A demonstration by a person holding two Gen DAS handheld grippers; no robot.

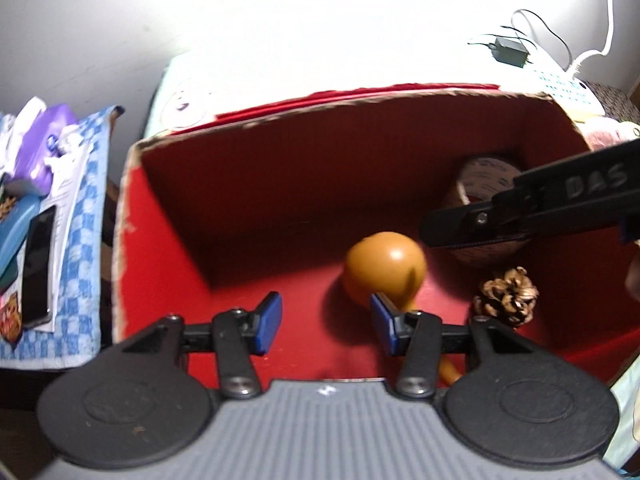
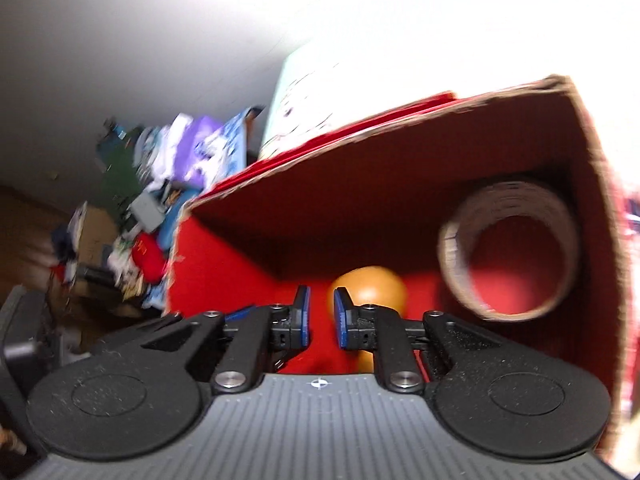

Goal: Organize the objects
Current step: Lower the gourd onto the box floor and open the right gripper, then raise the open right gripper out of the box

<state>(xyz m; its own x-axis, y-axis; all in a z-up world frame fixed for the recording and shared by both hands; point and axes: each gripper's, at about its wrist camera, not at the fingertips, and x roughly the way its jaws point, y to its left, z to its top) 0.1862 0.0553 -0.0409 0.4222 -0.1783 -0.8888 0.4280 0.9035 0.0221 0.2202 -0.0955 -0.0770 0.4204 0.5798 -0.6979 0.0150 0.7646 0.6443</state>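
Note:
An open cardboard box (image 1: pixel 168 148) with a red lining fills both views. Inside lie an orange gourd-shaped rattle (image 1: pixel 384 264) with a handle, a pine cone (image 1: pixel 506 296) and a brown tape roll (image 1: pixel 480 176). My left gripper (image 1: pixel 326 324) hangs open over the box floor with nothing between its blue pads; the rattle sits just beyond its right pad. My right gripper (image 2: pixel 318 316) has its pads almost together with only a thin empty gap, above the box (image 2: pixel 400 120), with the rattle (image 2: pixel 372 284) behind it and the tape roll (image 2: pixel 508 252) to its right. In the left wrist view the right gripper (image 1: pixel 448 228) reaches in over the roll.
Left of the box a blue checked cloth (image 1: pixel 80 240) carries a black phone (image 1: pixel 38 264) and a purple pack (image 1: pixel 48 140). Behind the box are a black charger (image 1: pixel 510 50) and a white power strip (image 1: pixel 568 80). A cluttered pile (image 2: pixel 140 200) lies at the far left.

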